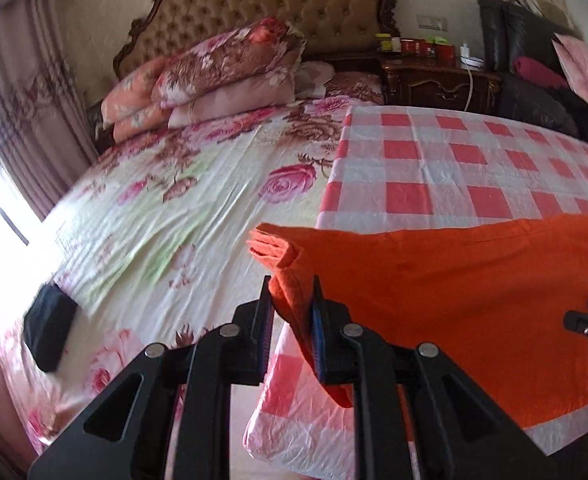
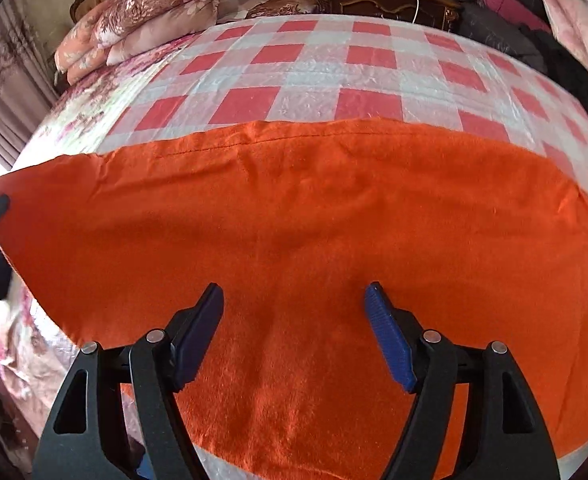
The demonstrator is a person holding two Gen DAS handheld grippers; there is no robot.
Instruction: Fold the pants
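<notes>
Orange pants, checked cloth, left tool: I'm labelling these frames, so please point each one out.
orange pants (image 2: 294,208): right wrist view, middle of the spread fabric.
checked cloth (image 1: 454,160): left wrist view, bare part beyond the pants.
left tool (image 1: 292,308): left wrist view, between the fingertips clamping the pants' edge.

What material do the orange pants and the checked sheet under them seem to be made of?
Pants: probably fleece or brushed knit, matte, with a fuzzy nap and soft rolled folds at the left tool.
Checked sheet: perhaps thin plastic or coated cloth, since it is slightly glossy with fine crinkles.
</notes>
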